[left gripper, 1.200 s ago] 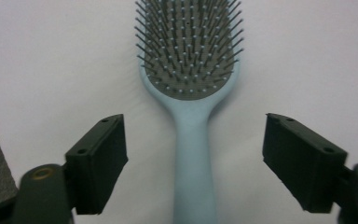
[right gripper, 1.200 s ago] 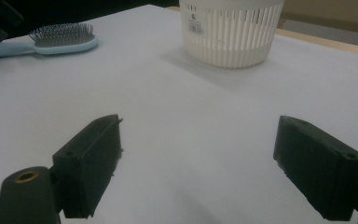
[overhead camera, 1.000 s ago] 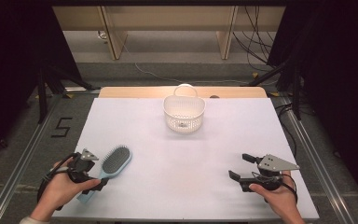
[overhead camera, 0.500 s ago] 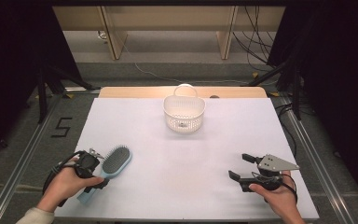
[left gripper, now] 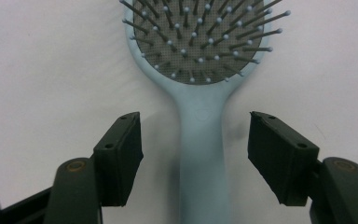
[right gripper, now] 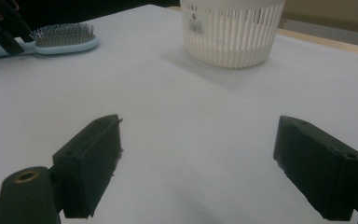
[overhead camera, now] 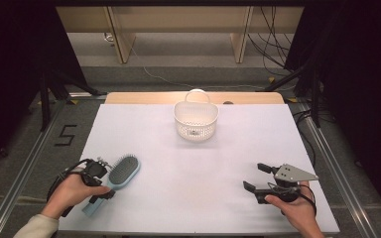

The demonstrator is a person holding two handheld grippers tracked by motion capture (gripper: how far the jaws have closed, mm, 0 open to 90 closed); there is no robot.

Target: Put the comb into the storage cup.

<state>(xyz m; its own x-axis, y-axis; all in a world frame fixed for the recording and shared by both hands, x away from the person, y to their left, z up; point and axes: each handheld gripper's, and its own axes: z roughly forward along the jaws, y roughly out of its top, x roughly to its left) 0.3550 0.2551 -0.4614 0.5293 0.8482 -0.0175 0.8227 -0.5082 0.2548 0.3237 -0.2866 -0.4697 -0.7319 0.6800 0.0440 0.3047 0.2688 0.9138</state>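
A light-blue hairbrush (overhead camera: 122, 172) lies bristles up near the table's front left corner. My left gripper (overhead camera: 100, 184) reaches over its handle. In the left gripper view the handle (left gripper: 200, 154) runs between the two jaws of my left gripper (left gripper: 196, 137), with a gap on each side. The jaws have just been closing around it, and the pads do not touch it. My right gripper (overhead camera: 256, 178) rests open at the front right with nothing between the jaws (right gripper: 200, 158). The hairbrush (right gripper: 65, 38) lies far off to its left.
A white slotted basket (overhead camera: 196, 122) with a handle stands at the middle back of the white table (overhead camera: 203, 163); it rises ahead in the right gripper view (right gripper: 233, 32). Metal rails run along both sides of the table. Dark stands flank the back corners.
My left hand has edged right, bringing its gripper over the brush handle. The right hand and the basket have stayed put.
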